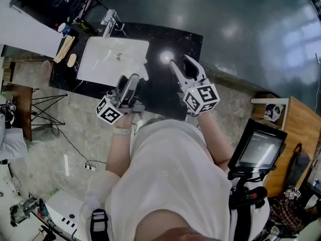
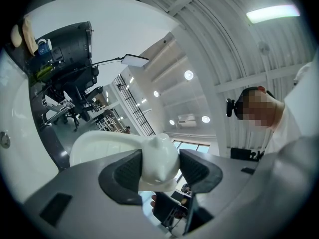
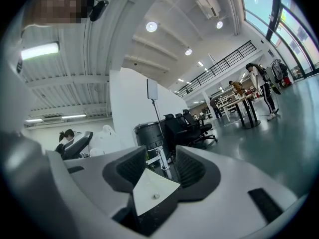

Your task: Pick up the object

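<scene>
Left tongs (image 2: 159, 169) clamp object (image 2: 117, 143) at its knob; right tongs (image 3: 160, 168) wide, empty. Object white, glossy, rigid; probably light, slippery.

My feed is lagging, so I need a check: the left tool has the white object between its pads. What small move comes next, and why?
Probably raise the left tool straight up a little. Its pads press both sides of the white object, so the grip looks set, and the white sink lies close by. The right tool stands open with nothing between its pads.
</scene>
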